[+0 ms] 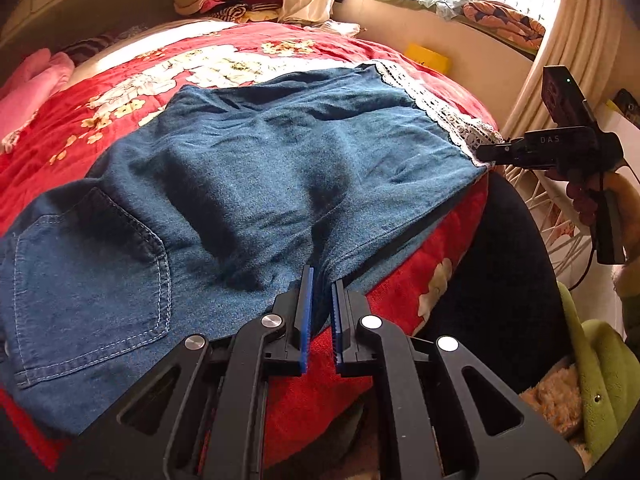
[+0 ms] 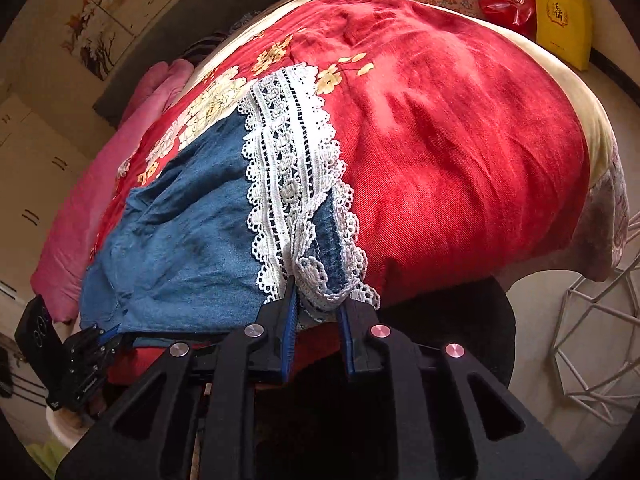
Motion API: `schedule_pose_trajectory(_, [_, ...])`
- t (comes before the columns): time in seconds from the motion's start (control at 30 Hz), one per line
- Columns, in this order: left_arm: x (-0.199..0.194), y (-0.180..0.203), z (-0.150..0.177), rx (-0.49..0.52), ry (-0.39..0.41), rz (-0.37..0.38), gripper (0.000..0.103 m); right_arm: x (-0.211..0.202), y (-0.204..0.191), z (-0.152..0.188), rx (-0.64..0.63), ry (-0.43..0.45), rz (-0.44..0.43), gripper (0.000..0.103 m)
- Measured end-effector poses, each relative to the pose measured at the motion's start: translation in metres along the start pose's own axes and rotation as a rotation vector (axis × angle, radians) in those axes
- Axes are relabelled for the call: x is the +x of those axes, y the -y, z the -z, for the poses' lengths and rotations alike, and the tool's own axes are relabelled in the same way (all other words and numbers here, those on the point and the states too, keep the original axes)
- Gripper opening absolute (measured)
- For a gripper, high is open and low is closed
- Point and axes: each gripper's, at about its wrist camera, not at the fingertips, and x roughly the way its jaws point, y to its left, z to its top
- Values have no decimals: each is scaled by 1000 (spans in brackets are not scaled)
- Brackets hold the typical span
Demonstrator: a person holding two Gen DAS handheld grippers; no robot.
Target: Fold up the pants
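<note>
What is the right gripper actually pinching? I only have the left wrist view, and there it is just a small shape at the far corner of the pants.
Observer: In the right wrist view the right gripper has a bunched corner of the white lace hem between its fingers, with a little denim folded in.
Operator: Anything lying beyond that hem?
Observer: Only bare red quilt; at its far edge a glossy red bag sits beside the yellow box.
Operator: And my left gripper, seen from there?
Observer: The left gripper shows at the lower left, closed on the near denim edge of the pants.
</note>
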Motion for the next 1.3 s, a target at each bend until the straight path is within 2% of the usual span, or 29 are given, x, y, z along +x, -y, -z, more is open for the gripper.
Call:
schedule_pose_trajectory(0.2, [-23, 10, -4, 35, 68, -22, 3, -1, 2, -1, 18, 2, -13, 16])
schedule_pose_trajectory(0.3, [-21, 13, -1, 52, 43, -18, 3, 2, 2, 0, 11, -6, -10, 18])
schedule_pose_trajectory(0.4, [-3, 5, 8, 18, -11, -4, 3, -1, 7, -2, 43, -19, -46, 20])
schedule_pose_trajectory(0.5, [0, 3, 10, 11, -21, 5, 3, -14, 10, -5, 54, -10, -73, 25])
schedule_pose_trajectory(0.57, [-3, 3, 9, 12, -10, 12, 3, -25, 8, -6, 34, 20, -18, 38])
schedule_pose_trajectory(0.63, [-5, 4, 9, 15, -6, 10, 4, -36, 7, -7, 21, 60, 1, 40])
schedule_pose_trajectory(0.7, [-6, 5, 10, 14, -9, 8, 8, -45, 3, -9, 9, 97, -18, 40])
schedule_pose_trajectory(0.8, [-14, 5, 11, 1, -3, 14, 23, -50, -12, -9, -45, 133, -76, 40])
schedule_pose_trajectory(0.83, [-19, 5, 11, -4, 6, 16, 26, -49, -18, -9, -65, 129, -92, 40])
schedule_pose_trajectory(0.97, [-45, 5, 4, -40, 68, 41, 27, -29, -44, -4, -149, 78, -133, 40])
schedule_pose_trajectory(1.07, [-51, 8, -10, -61, 104, 65, 34, -5, -48, -2, -159, 4, -82, 40])
schedule_pose_trajectory(1.13, [-38, 11, -20, -70, 93, 70, 35, 14, -40, 1, -123, -65, -24, 38])
schedule_pose_trajectory(1.17, [-29, 13, -22, -66, 85, 71, 35, 20, -35, 2, -101, -80, -26, 38])
schedule_pose_trajectory(1.23, [-7, 12, -22, -76, 43, 47, 35, 25, -29, 5, -75, -68, -43, 38])
schedule_pose_trajectory(1.3, [20, 2, -18, -121, -16, -12, 35, 26, -30, 7, -94, -62, -43, 38])
